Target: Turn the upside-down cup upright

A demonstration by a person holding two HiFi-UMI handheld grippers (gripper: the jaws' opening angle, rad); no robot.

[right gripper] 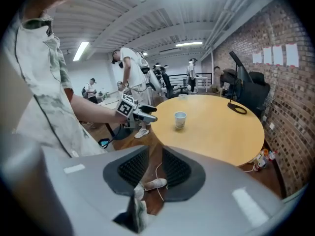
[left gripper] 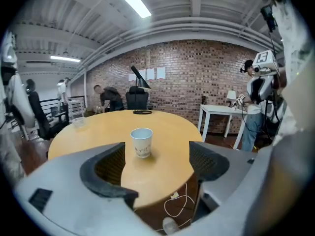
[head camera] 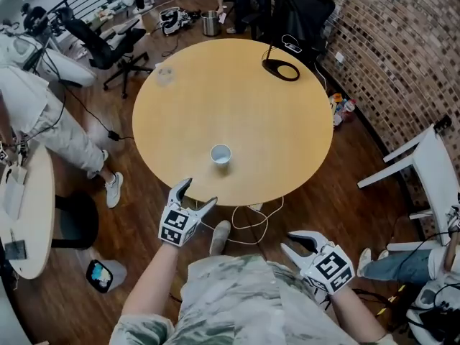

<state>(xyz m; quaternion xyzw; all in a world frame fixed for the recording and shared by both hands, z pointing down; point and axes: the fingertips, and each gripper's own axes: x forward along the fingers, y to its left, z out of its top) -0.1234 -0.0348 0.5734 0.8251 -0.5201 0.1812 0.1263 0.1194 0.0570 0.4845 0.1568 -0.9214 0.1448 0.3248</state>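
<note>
A white paper cup point(head camera: 221, 154) stands upright, mouth up, on the round wooden table point(head camera: 215, 85), near its front edge. It also shows in the left gripper view point(left gripper: 141, 141) and the right gripper view point(right gripper: 180, 120). My left gripper point(head camera: 201, 191) hangs just off the table's near rim, jaws spread wide point(left gripper: 156, 161) and empty, pointing at the cup from a short way back. My right gripper point(head camera: 296, 241) is low by my body, clear of the table, with a narrow empty gap between its jaws point(right gripper: 155, 168). The left gripper point(right gripper: 146, 114) is visible from there too.
A black ring-shaped object point(head camera: 282, 69) and a clear plastic cup point(head camera: 164, 74) sit at the table's far side. Cables point(head camera: 248, 221) and my shoe point(head camera: 220, 236) lie under the near rim. A person point(head camera: 43, 121) stands at left by a small table point(head camera: 32, 214); a white table point(head camera: 431, 164) is at right.
</note>
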